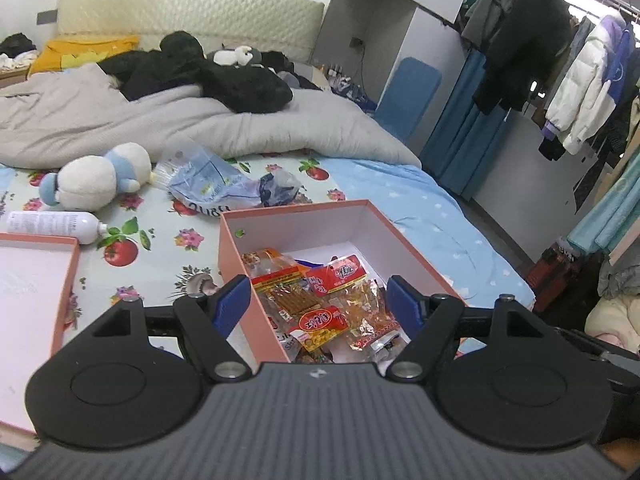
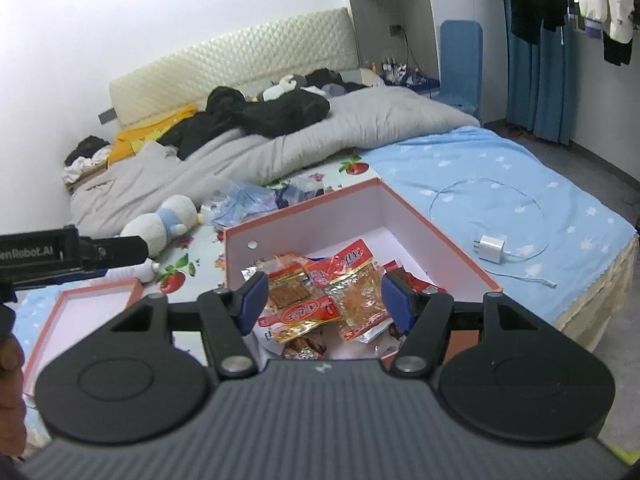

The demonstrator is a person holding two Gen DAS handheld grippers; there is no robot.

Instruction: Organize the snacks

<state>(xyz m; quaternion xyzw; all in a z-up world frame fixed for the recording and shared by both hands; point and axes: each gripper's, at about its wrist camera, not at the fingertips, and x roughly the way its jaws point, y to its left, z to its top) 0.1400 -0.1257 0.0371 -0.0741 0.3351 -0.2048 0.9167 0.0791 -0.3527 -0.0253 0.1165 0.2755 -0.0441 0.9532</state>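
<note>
Open pink cardboard box with white interior [image 1: 362,210] on the bed with a flower-and-tomato printed sheet [image 1: 160,240]. Inside the box, heaped at its near end: red, orange and clear plastic snack packets [image 1: 320,304]. Left gripper [image 1: 318,300] and right gripper [image 2: 324,296], each with blue-padded black fingers, are poised above the box, jaws apart, nothing between them. Left of the box: its shallow pink lid [image 1: 68,280], a white spray bottle [image 1: 52,226] lying on its side, and a white-and-blue plush toy [image 1: 96,178]. Behind the box: crumpled clear plastic bags [image 1: 212,184]. Right of the box: a white charger plug with cable [image 2: 493,249] on the pale blue starred sheet [image 2: 520,168].
</note>
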